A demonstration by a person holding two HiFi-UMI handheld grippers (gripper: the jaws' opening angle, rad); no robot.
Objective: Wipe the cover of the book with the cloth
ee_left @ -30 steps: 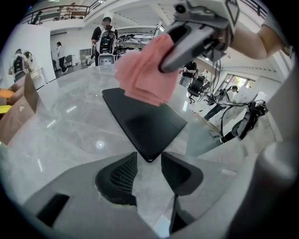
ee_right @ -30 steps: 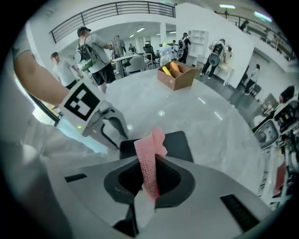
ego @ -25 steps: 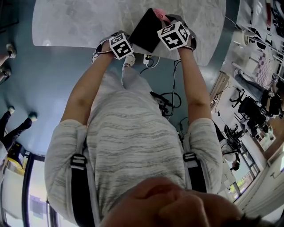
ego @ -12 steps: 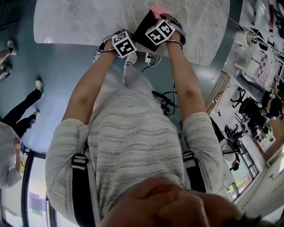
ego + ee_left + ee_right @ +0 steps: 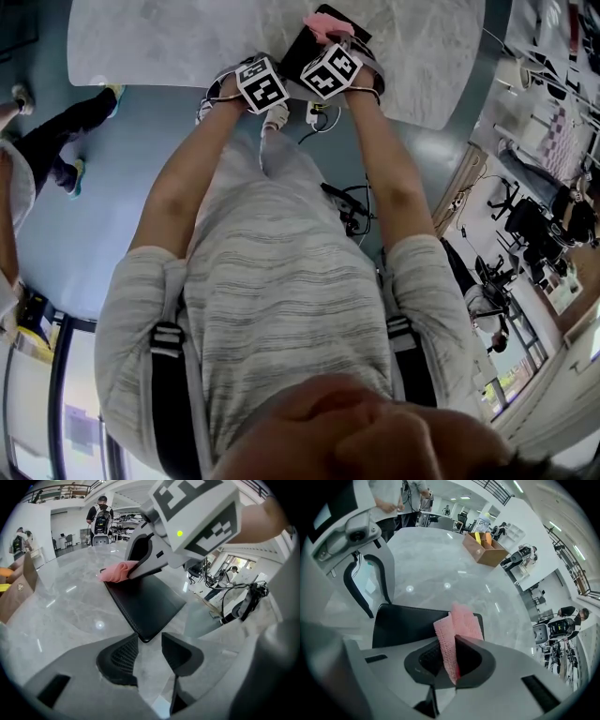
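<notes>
A black book [image 5: 296, 54] lies near the front edge of the grey marble table [image 5: 169, 42]. My right gripper [image 5: 452, 644] is shut on a pink cloth [image 5: 458, 626], which rests on the book's [image 5: 405, 624] cover. In the left gripper view the cloth [image 5: 117, 571] sits at the book's [image 5: 145, 603] far end under the right gripper [image 5: 143, 564]. My left gripper [image 5: 146, 641] is open, with the book's near corner just at its fingertips and the pads clear of it. In the head view both grippers, left [image 5: 261, 82] and right [image 5: 330, 68], sit side by side over the book.
A brown cardboard box [image 5: 483, 549] stands far back on the table, also at the left gripper view's left edge as a brown box [image 5: 18, 590]. Black cables [image 5: 349, 208] lie on the blue floor below the table's front edge. A person [image 5: 52, 141] walks at the left.
My right gripper has slid left across the book with the pink cloth, closer to the left gripper. The left gripper has barely moved. The person on the floor at the left has walked on.
</notes>
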